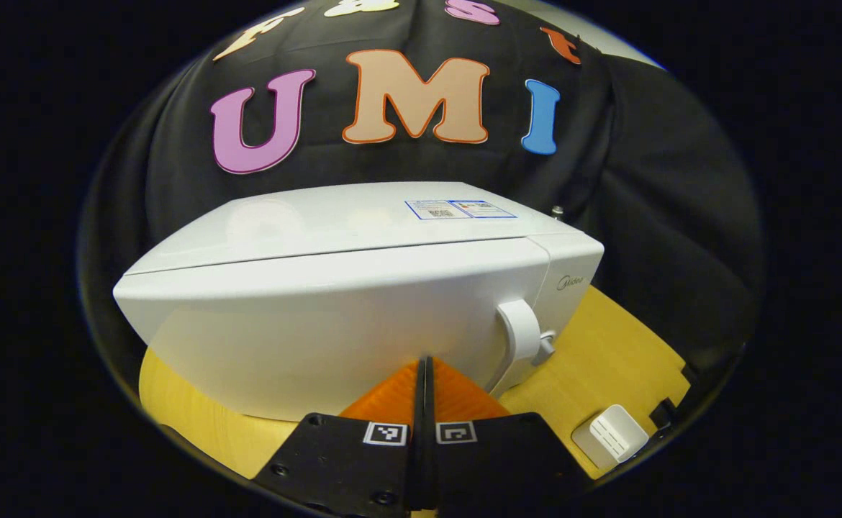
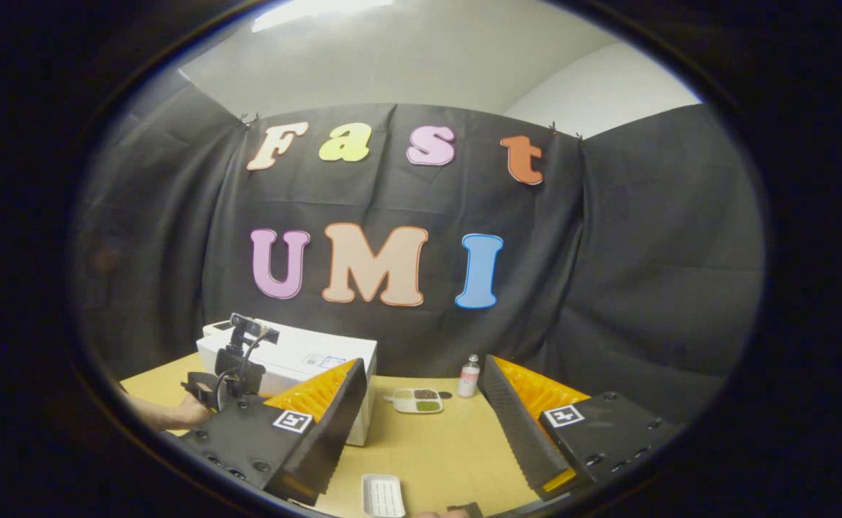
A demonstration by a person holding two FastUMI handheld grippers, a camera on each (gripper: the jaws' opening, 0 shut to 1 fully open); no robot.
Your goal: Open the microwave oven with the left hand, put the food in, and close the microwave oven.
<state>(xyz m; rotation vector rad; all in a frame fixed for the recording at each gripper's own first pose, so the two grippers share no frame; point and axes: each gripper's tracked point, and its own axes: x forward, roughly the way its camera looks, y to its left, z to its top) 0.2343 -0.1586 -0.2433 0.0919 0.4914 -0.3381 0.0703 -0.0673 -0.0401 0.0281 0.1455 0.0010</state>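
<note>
- while its fingers are pressed together with nothing between them, the left claw (image 1: 422,432) points at the closed door of the microwave oven (image 1: 349,302), just short of the door handle (image 1: 520,338).
- the microwave oven sits on the counter (image 1: 608,345), its door shut; a small white box (image 1: 612,435) lies near the counter's edge.
- the right claw (image 2: 421,424) is spread wide and holds nothing.
- past it, a food tray (image 2: 417,400) rests mid-counter, beside a small bottle (image 2: 469,376).
- a white ribbed dish (image 2: 382,495) lies at the near edge.
</note>
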